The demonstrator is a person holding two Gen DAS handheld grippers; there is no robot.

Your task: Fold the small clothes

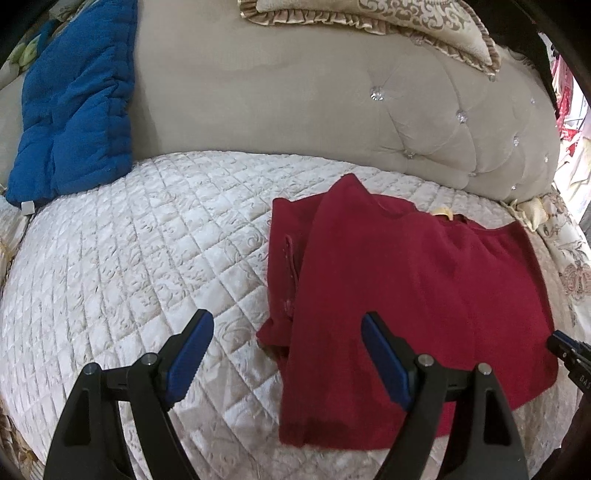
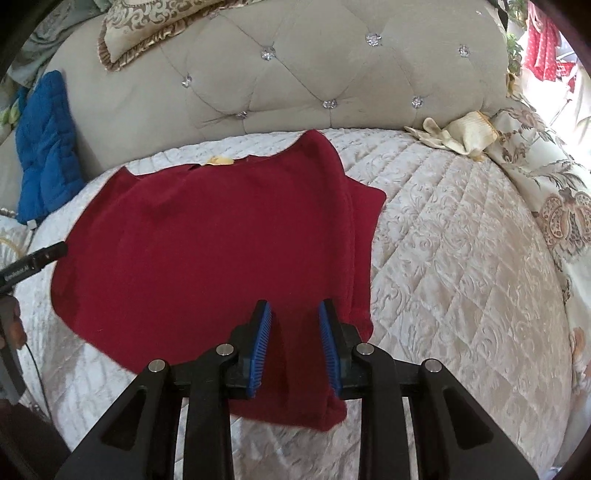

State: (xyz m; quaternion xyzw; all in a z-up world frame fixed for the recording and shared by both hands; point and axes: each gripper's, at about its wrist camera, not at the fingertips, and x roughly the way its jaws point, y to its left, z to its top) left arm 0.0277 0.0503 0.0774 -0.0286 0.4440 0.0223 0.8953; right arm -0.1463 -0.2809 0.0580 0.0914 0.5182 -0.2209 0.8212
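A dark red small garment [image 1: 406, 295] lies flat on the quilted white bed cover [image 1: 147, 258], with one side folded over itself and a yellow neck label at its far edge. My left gripper [image 1: 288, 328] is wide open and empty above the garment's left edge. In the right wrist view the garment [image 2: 207, 236] fills the middle. My right gripper [image 2: 295, 314] is open, partly closed, hovering over the garment's near right part with nothing between its blue pads. The right gripper's tip shows at the right edge of the left wrist view [image 1: 569, 350].
A tufted beige headboard [image 2: 332, 74] stands behind the bed. A blue quilted cushion [image 1: 74, 103] leans at the left. A patterned pillow [image 1: 369, 22] sits on top. Crumpled cream cloth [image 2: 458, 133] and floral bedding [image 2: 546, 177] lie at the right.
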